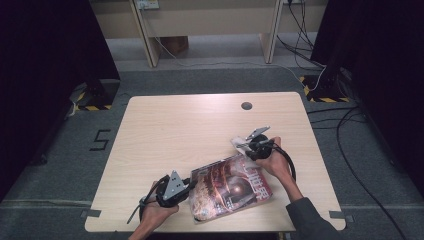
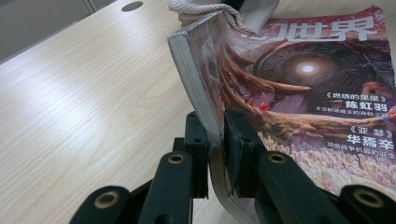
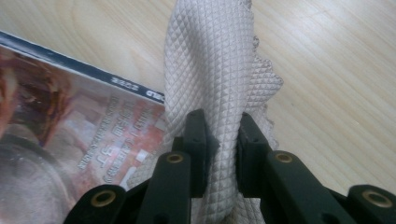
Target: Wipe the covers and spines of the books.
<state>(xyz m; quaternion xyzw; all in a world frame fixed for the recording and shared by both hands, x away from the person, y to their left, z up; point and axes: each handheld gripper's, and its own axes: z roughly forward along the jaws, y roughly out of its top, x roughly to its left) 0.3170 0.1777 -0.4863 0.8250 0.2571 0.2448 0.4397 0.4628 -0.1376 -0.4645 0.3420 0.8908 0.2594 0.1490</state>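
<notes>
A magazine (image 1: 231, 187) with a dark red cover and Chinese print lies near the table's front edge. My left gripper (image 1: 192, 184) is shut on its left edge, and in the left gripper view the jaws (image 2: 215, 135) pinch the bent-up spine side of the magazine (image 2: 303, 84). A beige quilted cloth (image 1: 238, 141) rests at the magazine's far corner. My right gripper (image 1: 245, 146) is shut on it, and in the right gripper view the cloth (image 3: 210, 70) is bunched between the jaws (image 3: 223, 135), beside the magazine's corner (image 3: 56, 121).
The light wooden table (image 1: 190, 125) has a round cable hole (image 1: 246, 106) near its far edge. Cables (image 1: 350, 125) run over the grey floor at the right. Dark panels stand at both sides, with a pale desk frame (image 1: 150, 35) behind.
</notes>
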